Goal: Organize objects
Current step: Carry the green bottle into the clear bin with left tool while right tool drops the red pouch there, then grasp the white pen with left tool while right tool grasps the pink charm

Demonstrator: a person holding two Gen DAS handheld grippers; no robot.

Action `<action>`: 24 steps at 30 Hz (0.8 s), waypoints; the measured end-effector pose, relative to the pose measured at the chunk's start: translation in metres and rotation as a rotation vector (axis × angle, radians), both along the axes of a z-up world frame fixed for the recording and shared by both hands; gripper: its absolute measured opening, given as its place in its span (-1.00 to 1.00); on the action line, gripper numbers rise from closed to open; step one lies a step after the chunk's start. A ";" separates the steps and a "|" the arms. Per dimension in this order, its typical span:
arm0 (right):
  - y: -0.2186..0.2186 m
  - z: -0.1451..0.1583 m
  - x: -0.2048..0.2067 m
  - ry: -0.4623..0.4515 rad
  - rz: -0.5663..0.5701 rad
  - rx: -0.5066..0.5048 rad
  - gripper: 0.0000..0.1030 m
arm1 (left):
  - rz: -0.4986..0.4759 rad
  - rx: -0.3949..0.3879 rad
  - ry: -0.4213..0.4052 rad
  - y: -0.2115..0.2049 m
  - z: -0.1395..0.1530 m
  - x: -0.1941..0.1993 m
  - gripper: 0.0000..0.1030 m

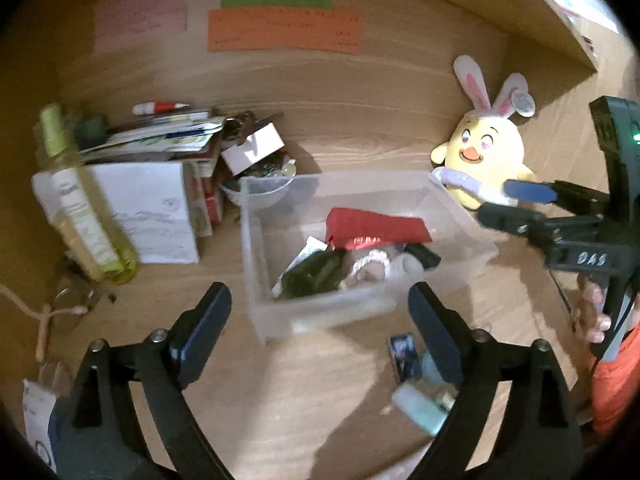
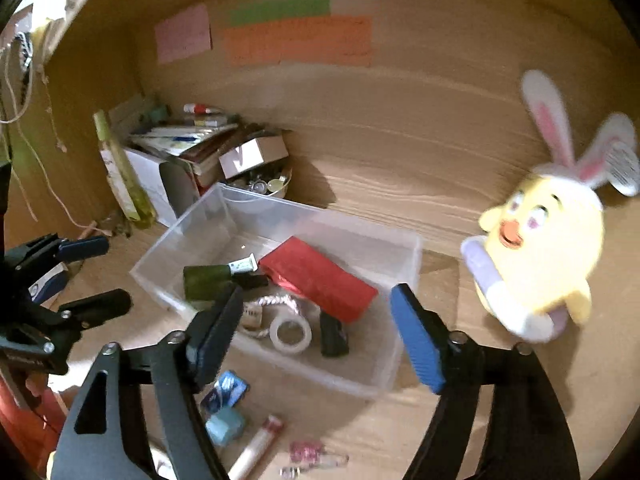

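1. Both the left gripper (image 1: 320, 316) and the right gripper (image 2: 316, 320) stand wide and hold nothing, above the near side of the clear bin (image 2: 404, 280).
2. Risk: a low reach for the loose blue packet (image 2: 226, 392) or tube (image 2: 256, 446) on the desk (image 2: 400, 200) could knock the bin's rim.
3. Bin contents: red pouch (image 2: 320, 280), green bottle (image 2: 206, 280), tape roll (image 2: 290, 334), rope (image 2: 276, 302).

bin (image 2: 404, 280) set mid-table (image 1: 360, 128) | packet (image 2: 320, 280), tape roll (image 2: 291, 334) held inside | plush toy (image 2: 540, 256) placed right of bin | boxes (image 1: 156, 212) stacked at left, bottle (image 1: 86, 208) before them
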State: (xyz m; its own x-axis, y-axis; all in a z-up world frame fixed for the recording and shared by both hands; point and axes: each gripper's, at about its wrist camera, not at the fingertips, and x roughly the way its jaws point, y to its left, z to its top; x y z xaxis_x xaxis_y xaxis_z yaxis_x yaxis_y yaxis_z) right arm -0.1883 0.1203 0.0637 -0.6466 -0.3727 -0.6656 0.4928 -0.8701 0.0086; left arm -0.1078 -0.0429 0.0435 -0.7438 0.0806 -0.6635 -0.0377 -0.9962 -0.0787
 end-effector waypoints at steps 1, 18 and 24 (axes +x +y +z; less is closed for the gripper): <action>0.006 0.000 0.005 0.008 -0.006 -0.004 0.58 | 0.003 -0.018 0.003 0.000 -0.002 0.010 0.79; 0.051 -0.091 0.052 -0.150 -0.042 0.035 0.57 | -0.091 -0.007 -0.155 0.018 -0.085 0.088 0.79; 0.039 -0.113 0.055 -0.201 -0.004 0.067 0.33 | -0.133 -0.011 -0.183 0.024 -0.097 0.084 0.48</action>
State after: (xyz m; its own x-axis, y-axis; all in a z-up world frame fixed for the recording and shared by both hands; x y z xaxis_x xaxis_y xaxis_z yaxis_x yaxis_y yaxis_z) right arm -0.1338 0.1589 -0.0494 -0.4994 -0.3211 -0.8047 0.4833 -0.8741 0.0489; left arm -0.0241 -0.0192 -0.0539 -0.5941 0.1619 -0.7879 -0.1547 -0.9842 -0.0856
